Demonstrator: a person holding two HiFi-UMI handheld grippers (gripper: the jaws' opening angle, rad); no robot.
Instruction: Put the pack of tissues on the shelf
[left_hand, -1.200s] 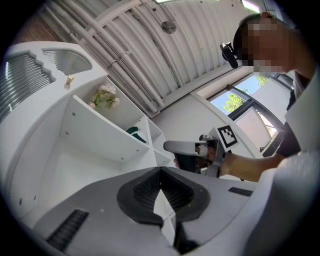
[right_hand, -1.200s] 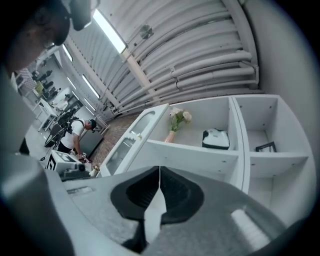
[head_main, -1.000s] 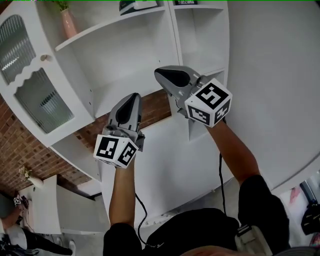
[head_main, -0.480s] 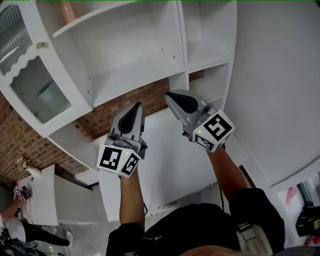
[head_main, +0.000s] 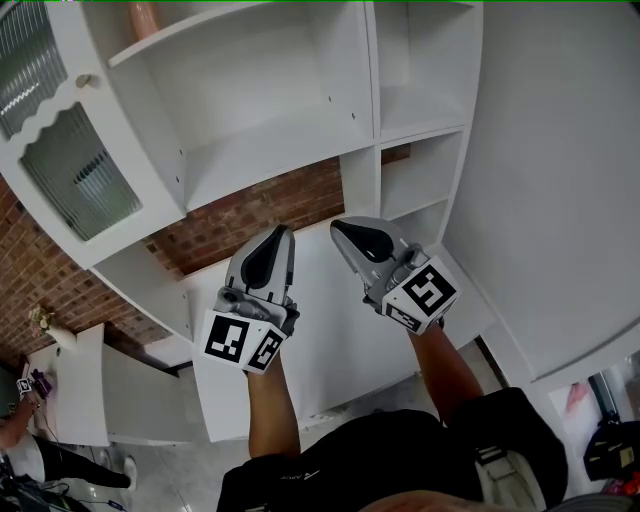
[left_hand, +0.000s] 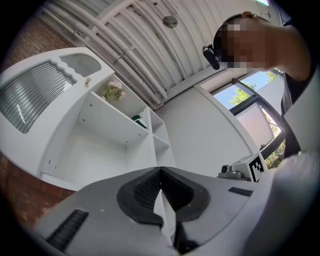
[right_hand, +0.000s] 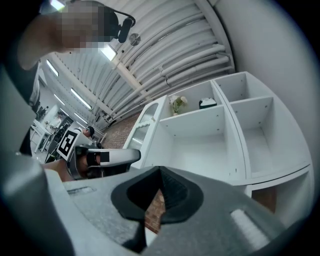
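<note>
Your left claw (head_main: 283, 232) and right claw (head_main: 338, 226) are pressed together on nothing, since no tissue pack shows near the white shelf unit (head_main: 270, 140).

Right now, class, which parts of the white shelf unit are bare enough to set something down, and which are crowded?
Bare: the wide middle shelf, between the ribbed-glass cabinet door and the white upright divider, and the narrow compartments right of that divider. Busier: the top shelf, where a pink flower vase and a dark green object stand.
</note>
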